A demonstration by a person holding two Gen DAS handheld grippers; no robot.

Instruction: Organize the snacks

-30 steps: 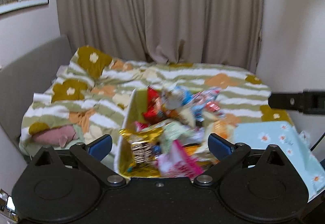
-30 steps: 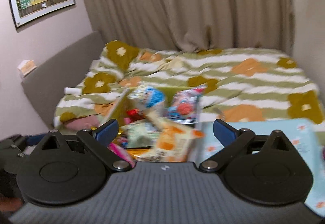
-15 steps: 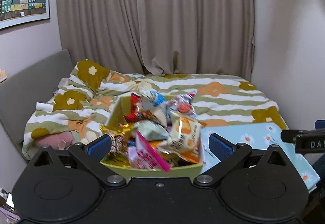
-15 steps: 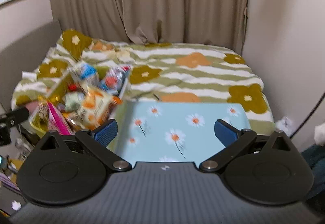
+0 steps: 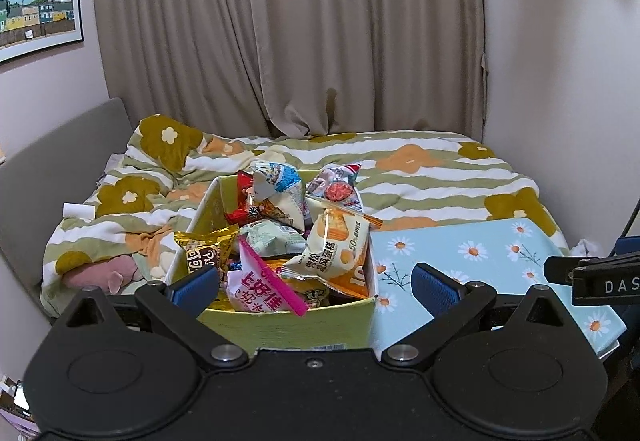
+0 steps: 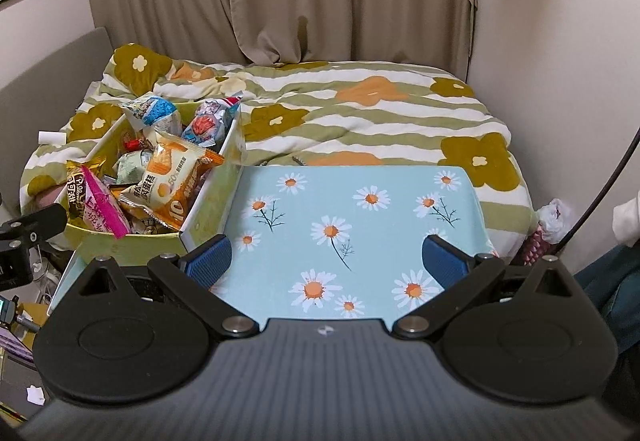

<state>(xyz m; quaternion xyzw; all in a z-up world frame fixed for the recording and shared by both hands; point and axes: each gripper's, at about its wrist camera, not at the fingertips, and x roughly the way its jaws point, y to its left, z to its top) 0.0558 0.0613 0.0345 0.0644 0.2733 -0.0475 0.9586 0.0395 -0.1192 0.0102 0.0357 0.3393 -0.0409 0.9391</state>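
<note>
While both the left gripper point(image 5: 314, 283) and right gripper point(image 6: 326, 255) hover with fingers spread and empty, snack packets point(image 5: 336, 249) heaped in the green box point(image 5: 288, 327) beside the daisy-print tray point(image 6: 360, 201) look light, crinkly, slippery; pinch a sealed edge.

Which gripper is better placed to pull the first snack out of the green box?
Left. The left gripper is open and faces the green box head-on, while the right gripper faces the daisy tray beside it.
</note>
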